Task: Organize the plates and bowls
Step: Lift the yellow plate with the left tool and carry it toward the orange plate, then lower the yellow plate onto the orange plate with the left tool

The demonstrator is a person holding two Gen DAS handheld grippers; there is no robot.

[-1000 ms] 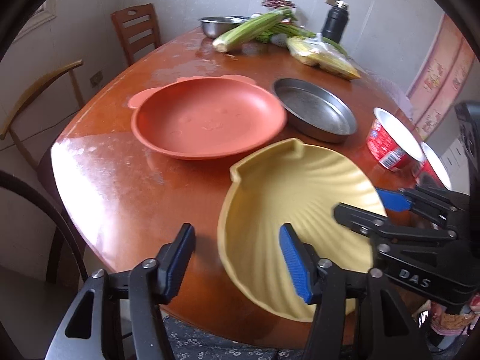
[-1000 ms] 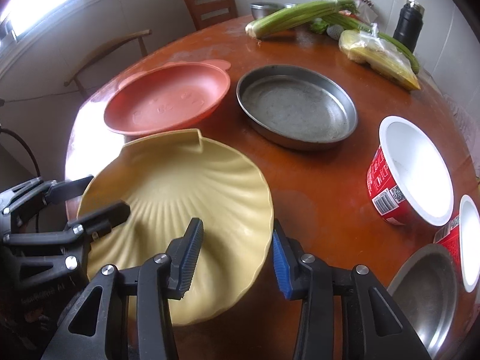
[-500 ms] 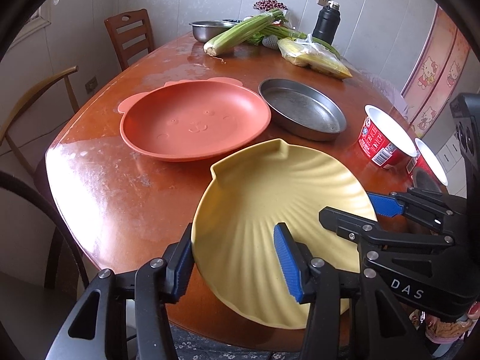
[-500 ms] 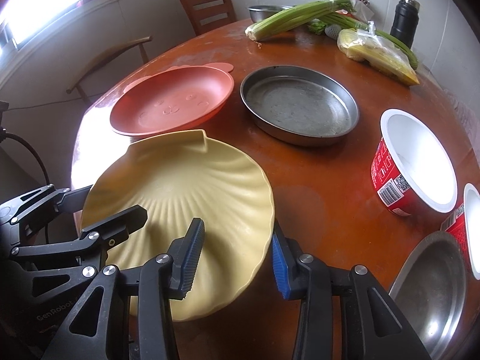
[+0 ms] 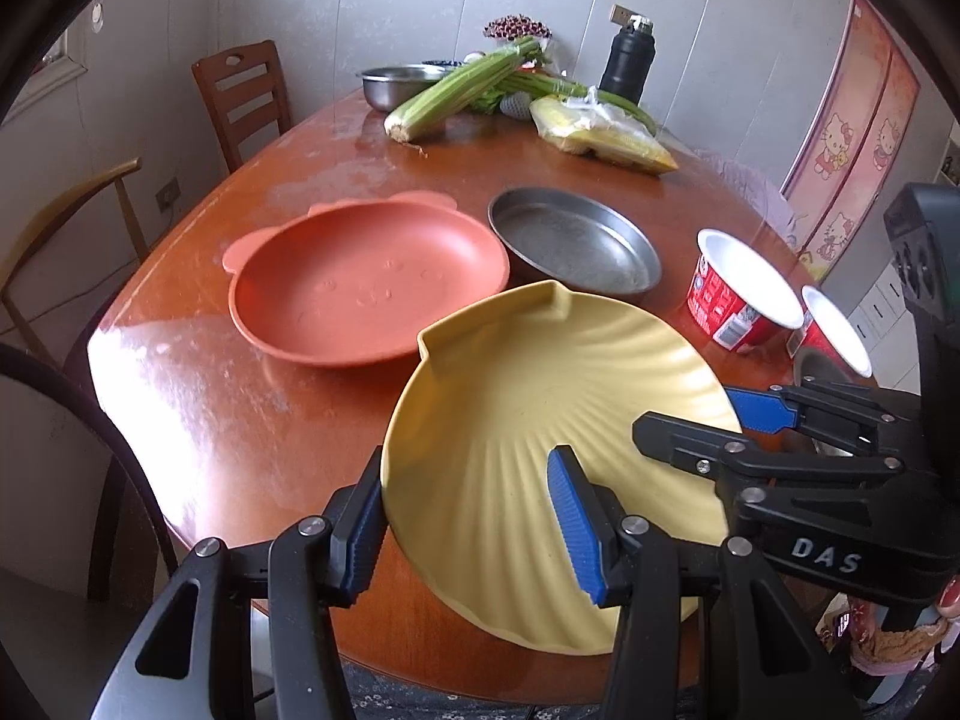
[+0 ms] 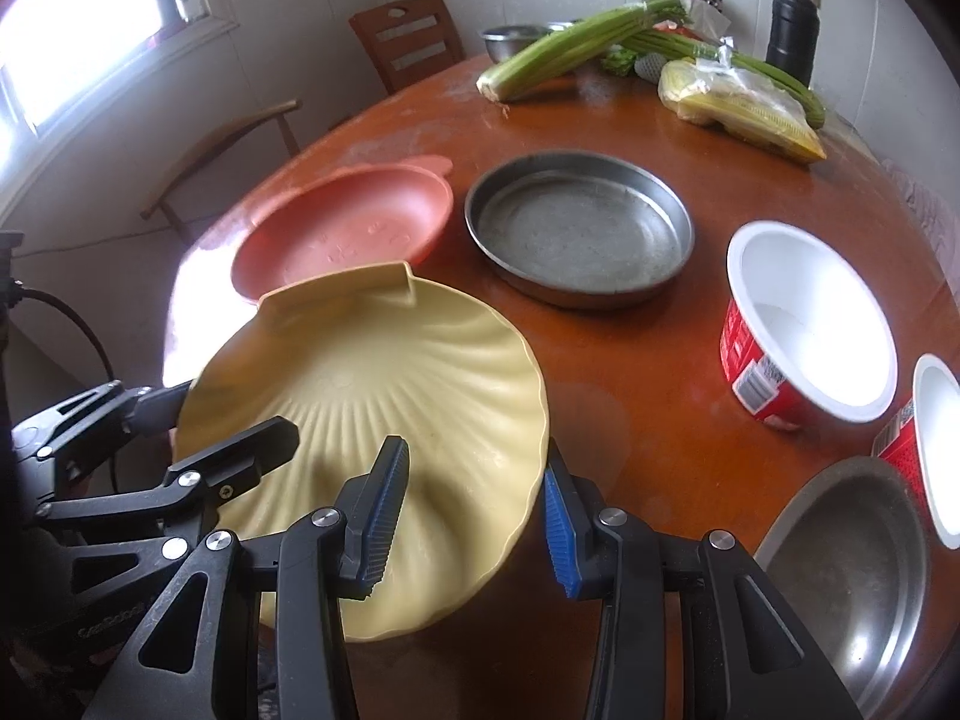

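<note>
A yellow shell-shaped plate [image 5: 540, 390] [image 6: 372, 372] hangs tilted above the near edge of the round wooden table [image 5: 240, 420], held from both sides. My left gripper [image 5: 468, 456] is shut on its left rim, one blue pad outside and under the rim, the other on the ribbed inner face. My right gripper [image 6: 474, 450] is shut on the opposite rim in the same way. Behind the yellow plate lies an orange bear-eared plate [image 5: 366, 288] [image 6: 354, 222], with a round metal pan [image 5: 576, 240] [image 6: 576, 228] to its right.
Two red paper bowls [image 6: 804, 324] [image 6: 936, 438] and a steel bowl [image 6: 852, 576] stand at the right. Celery [image 5: 462, 84], a bag of corn [image 5: 600, 132], a black bottle [image 5: 627, 60] and a small steel bowl [image 5: 390, 84] fill the far side. Chairs [image 5: 246, 96] stand on the left.
The left gripper's outer finger, apart from the rim before, has closed onto it. The yellow plate has come up off the table and its far edge now overlaps the orange plate in view.
</note>
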